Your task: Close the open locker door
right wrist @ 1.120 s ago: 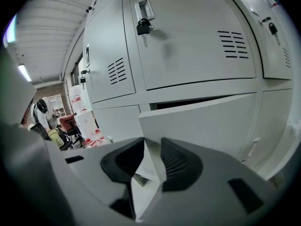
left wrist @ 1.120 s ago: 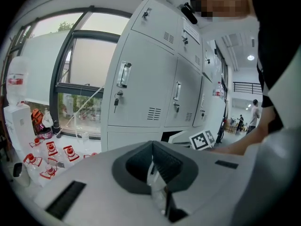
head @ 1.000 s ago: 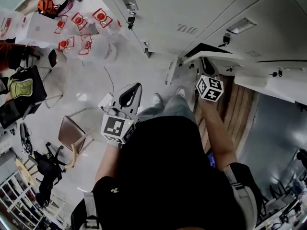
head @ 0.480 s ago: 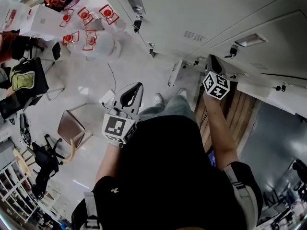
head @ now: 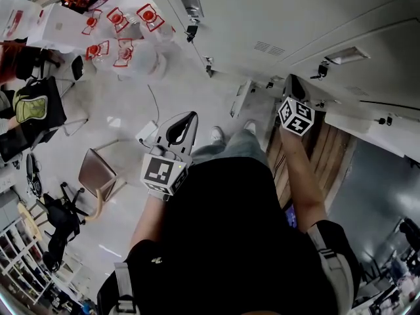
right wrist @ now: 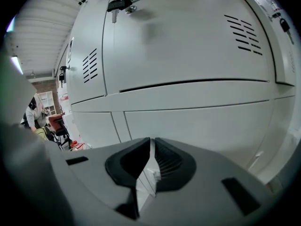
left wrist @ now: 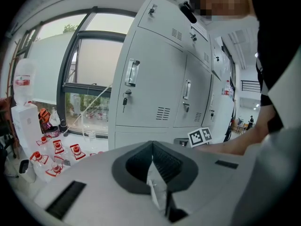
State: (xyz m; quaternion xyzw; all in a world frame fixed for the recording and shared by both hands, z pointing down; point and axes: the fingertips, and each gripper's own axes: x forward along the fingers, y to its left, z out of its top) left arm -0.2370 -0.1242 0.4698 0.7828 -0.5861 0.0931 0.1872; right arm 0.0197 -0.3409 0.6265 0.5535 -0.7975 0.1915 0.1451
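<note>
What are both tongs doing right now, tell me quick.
Left tongs: shut, nothing between them.
Right tongs: shut, just closed, nothing between them.

Pale grey lockers, clear bottles with red labels, a brown chair.

A pale grey floor spreads under daylight from a tall dark-framed window. On it stand a brown chair and a black office chair. A cluster of clear red-labelled containers stands farther off. A strip of wood-patterned flooring lies to the right, and a white shelf rack sits at the lower left.
</note>
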